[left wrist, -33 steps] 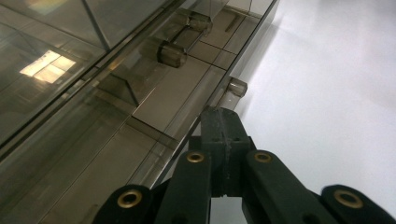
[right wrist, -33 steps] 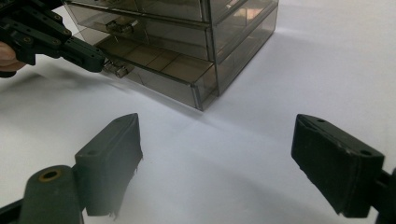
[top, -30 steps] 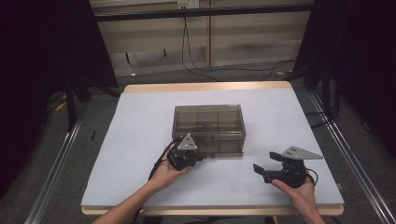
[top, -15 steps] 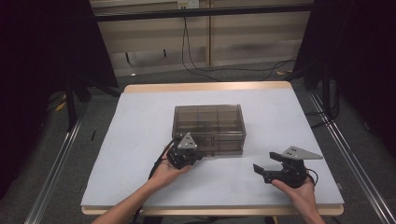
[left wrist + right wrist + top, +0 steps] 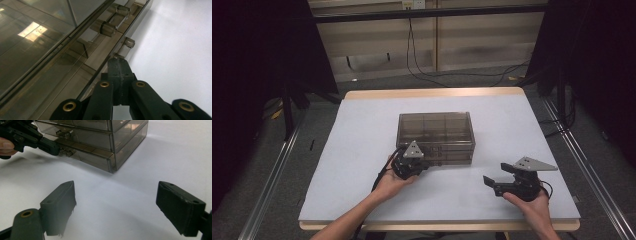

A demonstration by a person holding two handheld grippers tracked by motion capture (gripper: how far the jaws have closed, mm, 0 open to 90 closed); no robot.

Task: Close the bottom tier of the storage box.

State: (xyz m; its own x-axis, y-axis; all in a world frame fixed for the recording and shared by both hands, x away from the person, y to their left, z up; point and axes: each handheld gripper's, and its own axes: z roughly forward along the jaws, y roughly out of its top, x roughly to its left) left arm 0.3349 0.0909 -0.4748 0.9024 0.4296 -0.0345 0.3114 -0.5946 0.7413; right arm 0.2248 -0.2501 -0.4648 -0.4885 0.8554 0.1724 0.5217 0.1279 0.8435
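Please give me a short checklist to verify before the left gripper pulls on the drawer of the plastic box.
1. Left gripper closed at a drawer knob of the drawer box: ok, jaws together; the knob itself is hidden.
2. Drawer still shut: ok, front looks flush.
3. Right gripper free to help: ok, open and holding nothing.
4. Right gripper steadying the box: not ok, it is apart from the box.
5. Table in front free for the drawer: ok.

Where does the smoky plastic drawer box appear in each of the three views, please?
High view: drawer box at table centre.
Left gripper view: it covers the upper left, beyond the closed tongs.
Right gripper view: top centre.
Shared landmark: the left tongs at its front.
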